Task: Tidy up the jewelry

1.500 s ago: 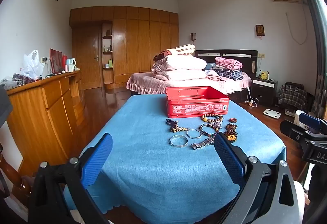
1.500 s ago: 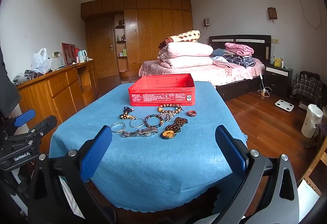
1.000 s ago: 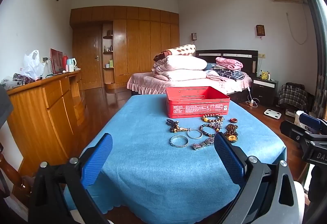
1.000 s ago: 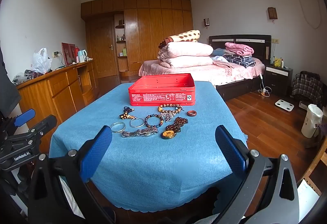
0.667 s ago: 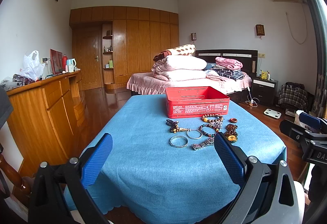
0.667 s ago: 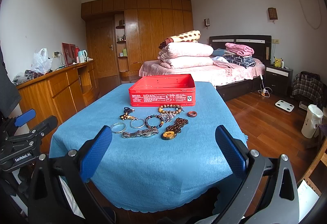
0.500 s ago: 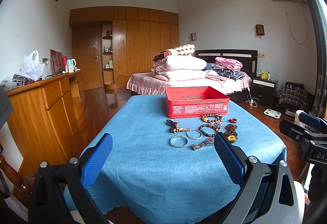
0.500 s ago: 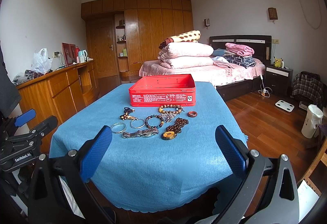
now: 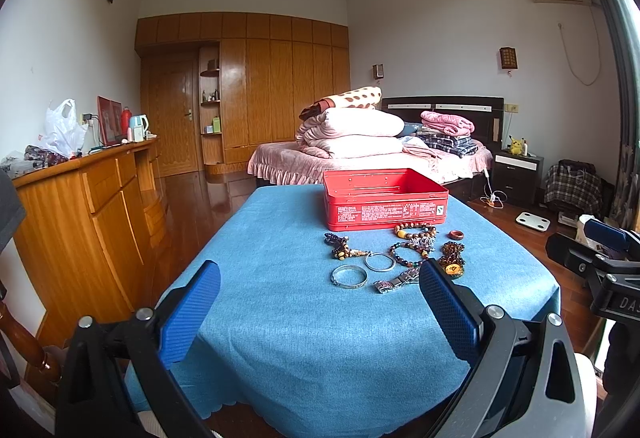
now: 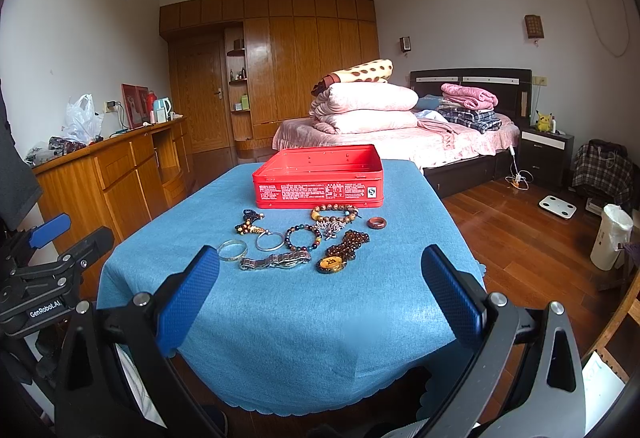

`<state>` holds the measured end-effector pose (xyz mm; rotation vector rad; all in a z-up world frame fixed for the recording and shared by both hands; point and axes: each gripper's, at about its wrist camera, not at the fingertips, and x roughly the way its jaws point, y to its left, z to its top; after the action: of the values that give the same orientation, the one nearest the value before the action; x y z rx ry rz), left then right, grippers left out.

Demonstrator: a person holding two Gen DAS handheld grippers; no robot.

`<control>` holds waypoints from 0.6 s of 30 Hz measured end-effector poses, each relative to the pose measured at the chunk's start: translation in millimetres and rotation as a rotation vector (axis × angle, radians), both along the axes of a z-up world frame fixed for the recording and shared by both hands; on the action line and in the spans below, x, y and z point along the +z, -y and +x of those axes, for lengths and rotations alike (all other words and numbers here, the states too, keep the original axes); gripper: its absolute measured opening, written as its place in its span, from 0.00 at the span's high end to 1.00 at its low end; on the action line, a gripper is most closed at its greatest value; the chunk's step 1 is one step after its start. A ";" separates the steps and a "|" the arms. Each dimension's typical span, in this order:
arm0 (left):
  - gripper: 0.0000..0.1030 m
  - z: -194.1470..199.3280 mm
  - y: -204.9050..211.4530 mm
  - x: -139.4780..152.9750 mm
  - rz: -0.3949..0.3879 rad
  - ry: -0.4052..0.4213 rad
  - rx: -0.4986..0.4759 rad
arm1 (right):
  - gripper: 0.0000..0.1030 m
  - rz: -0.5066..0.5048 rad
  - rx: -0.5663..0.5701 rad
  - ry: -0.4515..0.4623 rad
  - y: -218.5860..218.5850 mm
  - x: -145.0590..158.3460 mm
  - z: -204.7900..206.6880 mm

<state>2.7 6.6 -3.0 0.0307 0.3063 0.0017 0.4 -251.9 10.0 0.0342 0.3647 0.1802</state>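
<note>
Blue cloth covers the table (image 10: 280,318) in front of you, and everything the task needs lies on its far half. Largest of it is the open red tin (image 10: 318,180), standing near the far edge with nothing that you can see inside. Just in front of the tin the jewelry (image 10: 298,240) is spread in a loose cluster: a wooden bead bracelet (image 10: 334,213) almost against the tin wall, a dark bead bracelet (image 10: 303,237), a metal watch band (image 10: 274,261), two silver bangles (image 10: 232,250), a brown bead string with an orange pendant (image 10: 331,264), and off to the right a small brown ring (image 10: 377,223). Your left gripper (image 9: 320,302) and right gripper (image 10: 320,290) both hang short of the near table edge, jaws spread wide, with nothing between them. By the look of it no piece has been moved yet, so you are at the very start. Your next move calls for reaching one gripper forward and down over a piece at the cluster's edge, the nearer bangle or the watch band, and closing low enough to catch thin metal lying flat on cloth.
</note>
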 end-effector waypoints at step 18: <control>0.06 -1.5 3.6 1.0 0.004 0.001 -0.001 | 0.05 0.000 0.000 0.000 -0.2 0.2 0.2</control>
<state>1.2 3.0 -1.9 0.0344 0.3052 0.0017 0.6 -251.7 10.2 0.0343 0.3647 0.1806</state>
